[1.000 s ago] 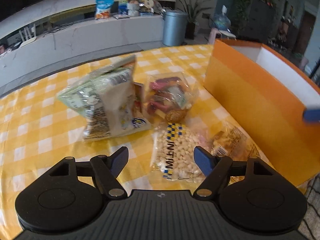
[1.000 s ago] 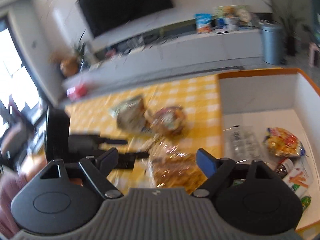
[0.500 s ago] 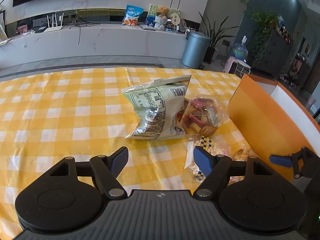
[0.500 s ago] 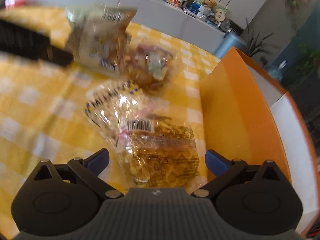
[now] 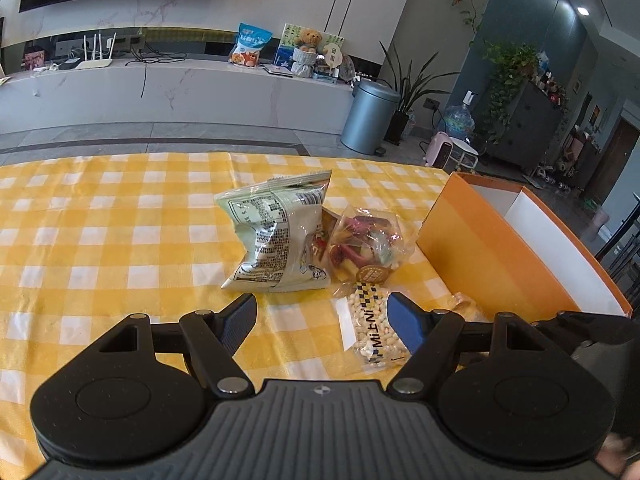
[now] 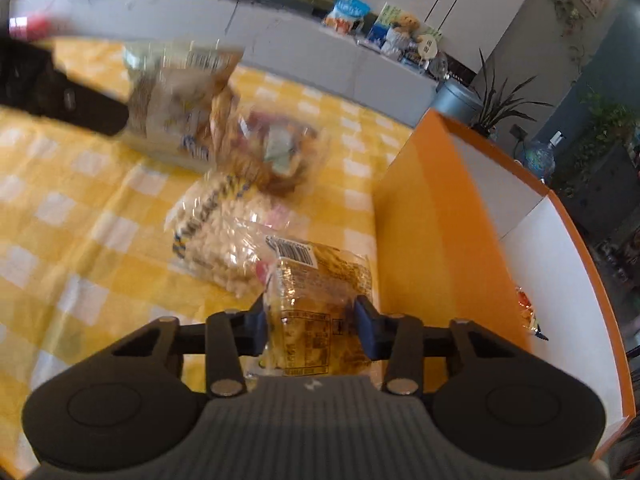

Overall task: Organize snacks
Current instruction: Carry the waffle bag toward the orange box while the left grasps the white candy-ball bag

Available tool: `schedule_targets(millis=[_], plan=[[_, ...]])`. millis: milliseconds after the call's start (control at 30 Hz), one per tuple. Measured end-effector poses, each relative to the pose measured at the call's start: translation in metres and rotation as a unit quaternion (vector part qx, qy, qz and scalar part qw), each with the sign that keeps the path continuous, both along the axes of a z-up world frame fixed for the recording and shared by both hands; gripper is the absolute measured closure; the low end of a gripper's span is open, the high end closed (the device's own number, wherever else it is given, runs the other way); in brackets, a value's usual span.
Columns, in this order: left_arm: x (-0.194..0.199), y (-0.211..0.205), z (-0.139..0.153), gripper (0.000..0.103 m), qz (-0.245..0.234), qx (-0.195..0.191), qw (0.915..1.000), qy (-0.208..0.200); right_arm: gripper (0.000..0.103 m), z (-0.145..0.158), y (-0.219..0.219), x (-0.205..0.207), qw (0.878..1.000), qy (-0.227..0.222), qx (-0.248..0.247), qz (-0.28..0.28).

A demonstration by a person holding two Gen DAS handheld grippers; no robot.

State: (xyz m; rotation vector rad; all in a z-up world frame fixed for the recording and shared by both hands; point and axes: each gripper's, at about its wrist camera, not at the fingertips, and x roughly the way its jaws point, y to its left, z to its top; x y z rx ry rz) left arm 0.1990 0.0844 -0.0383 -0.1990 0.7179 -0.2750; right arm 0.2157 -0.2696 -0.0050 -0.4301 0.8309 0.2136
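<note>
Several snack bags lie on the yellow checked tablecloth (image 5: 100, 240). A golden crinkly snack bag (image 6: 320, 280) sits beside the orange box (image 6: 432, 220). My right gripper (image 6: 312, 320) is closing on this bag, and both pads press its sides. Just beyond lie a clear bag of white pellets (image 6: 216, 240), a clear candy bag (image 6: 280, 152) and a pale green chip bag (image 6: 176, 100). My left gripper (image 5: 322, 320) hovers open over the cloth with nothing between its fingers. The pellet bag (image 5: 372, 328) lies by its right finger, with the chip bag (image 5: 280, 236) ahead.
The orange box (image 5: 500, 248) with white inner walls stands at the table's right edge, and snacks show inside it (image 6: 528, 312). Off the table are a grey bin (image 5: 372, 116), a long white counter (image 5: 160, 88) and plants.
My right gripper swung down from the box side onto the golden bag, and its jaws went from wide to closed on it. The left gripper drew back and rose slightly.
</note>
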Motion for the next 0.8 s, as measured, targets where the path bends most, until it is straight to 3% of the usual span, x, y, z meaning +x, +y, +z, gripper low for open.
schedule_targets(millis=[100,233,367,567,800], plan=[[0.002,-0.007,0.003,0.016,-0.008,-0.003,1.0000,0.003,0.066,0.040,-0.028,-0.001,0.988,0.024,0.155,-0.007],[0.011,-0.024,0.003,0.015,-0.030,0.001,0.9994,0.018,0.067,0.067,-0.065,0.002,0.967,0.030,0.251,-0.016],[0.022,-0.051,-0.005,0.015,-0.050,0.017,0.9977,0.042,0.068,0.074,-0.107,0.003,0.933,0.049,0.355,-0.036],[0.045,-0.089,-0.019,0.015,-0.071,0.015,0.9939,0.083,0.068,0.082,-0.152,-0.001,0.896,0.038,0.438,-0.068],[0.073,-0.126,-0.044,0.013,-0.051,0.073,0.9884,0.123,0.068,0.083,-0.175,-0.007,0.879,0.039,0.469,-0.079]])
